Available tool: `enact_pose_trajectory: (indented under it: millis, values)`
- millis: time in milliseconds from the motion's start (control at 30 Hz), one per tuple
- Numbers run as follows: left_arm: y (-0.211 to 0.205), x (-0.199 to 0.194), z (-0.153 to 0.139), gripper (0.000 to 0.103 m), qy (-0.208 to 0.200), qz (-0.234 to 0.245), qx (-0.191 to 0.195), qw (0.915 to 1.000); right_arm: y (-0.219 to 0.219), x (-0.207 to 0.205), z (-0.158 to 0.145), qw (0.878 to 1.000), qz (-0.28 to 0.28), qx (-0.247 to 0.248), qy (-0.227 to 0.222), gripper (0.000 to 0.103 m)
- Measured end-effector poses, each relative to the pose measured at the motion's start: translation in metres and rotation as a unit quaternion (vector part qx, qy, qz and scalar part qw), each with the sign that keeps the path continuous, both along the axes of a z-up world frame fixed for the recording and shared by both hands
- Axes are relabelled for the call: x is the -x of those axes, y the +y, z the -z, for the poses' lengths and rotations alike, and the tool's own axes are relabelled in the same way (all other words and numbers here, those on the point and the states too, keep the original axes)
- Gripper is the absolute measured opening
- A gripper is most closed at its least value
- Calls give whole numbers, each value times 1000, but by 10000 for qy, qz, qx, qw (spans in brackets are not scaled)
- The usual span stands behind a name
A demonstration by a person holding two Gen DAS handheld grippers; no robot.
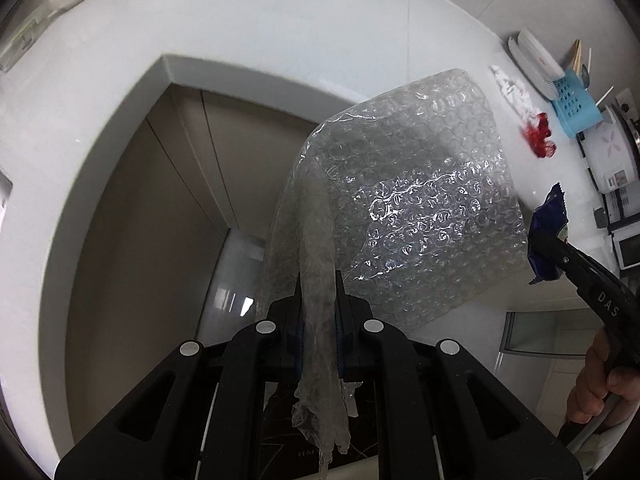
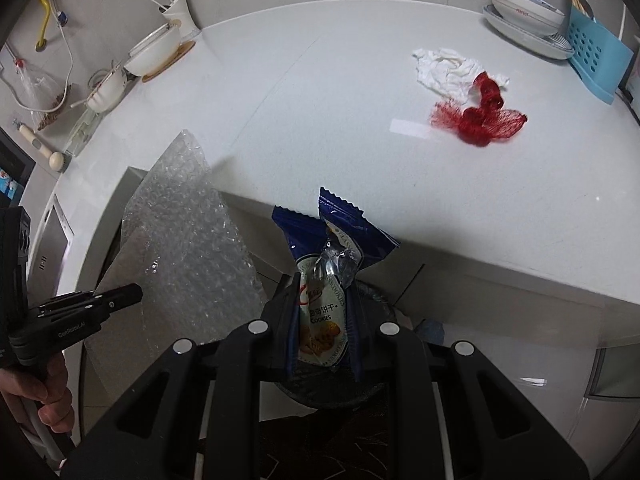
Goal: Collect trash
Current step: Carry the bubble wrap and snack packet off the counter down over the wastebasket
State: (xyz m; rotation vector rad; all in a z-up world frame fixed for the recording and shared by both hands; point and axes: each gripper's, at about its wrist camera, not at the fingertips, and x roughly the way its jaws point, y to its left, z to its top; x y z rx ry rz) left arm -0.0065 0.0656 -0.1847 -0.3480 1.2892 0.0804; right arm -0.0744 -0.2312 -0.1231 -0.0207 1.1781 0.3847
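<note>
White stone kitchen counter (image 2: 320, 100) with a stepped front edge, viewed from the floor side, both tools out past that edge.

Nearest, on the left gripper (image 1: 318, 280): fingers pressed together on a gathered corner of a clear bubble-wrap sheet (image 1: 420, 200), pinching it firmly. Rest of the sheet fanned out forward in the air, clear of the counter, a ragged tail trailing back between the fingers.

Nearest, on the right gripper (image 2: 324, 284): fingers clamped on a dark blue foil cookie wrapper (image 2: 320, 320), torn top flaring open above the tips. Directly beneath, a dark round rim (image 2: 332, 394), probably a bin, though too hidden to call.

So, by judgement, two pieces of trash lifted and in hand, neither yet let go.

Farther out, on the counter and untouched: a red plastic mesh net (image 2: 480, 116), and touching it on the far side a crumpled white paper tissue (image 2: 444, 68). Both well apart from either tool. Likely the remaining pickups once the held pieces drop.

Farthest back, along the wall: stacked white bowls (image 2: 520, 12), a light blue perforated plastic basket (image 2: 596, 60), a white paper cup (image 2: 178, 12) with sticks. Probably household items, not trash.
</note>
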Motion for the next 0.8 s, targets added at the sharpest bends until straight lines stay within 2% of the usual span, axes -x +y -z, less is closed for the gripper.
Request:
enact_pose_trajectory:
  millis: [333,567,800]
  values:
    - [-8,8,50,10,245,121,-48,9996,10,7,47,9996,-135,79,245,18]
    - [-22,10,89,10,393,301,-107,9987,17,15,93,9976,-206,253,611,18]
    - [-37,0,113,10,534,360,-104,9979,14,18,118,9961,-140,305,821,18]
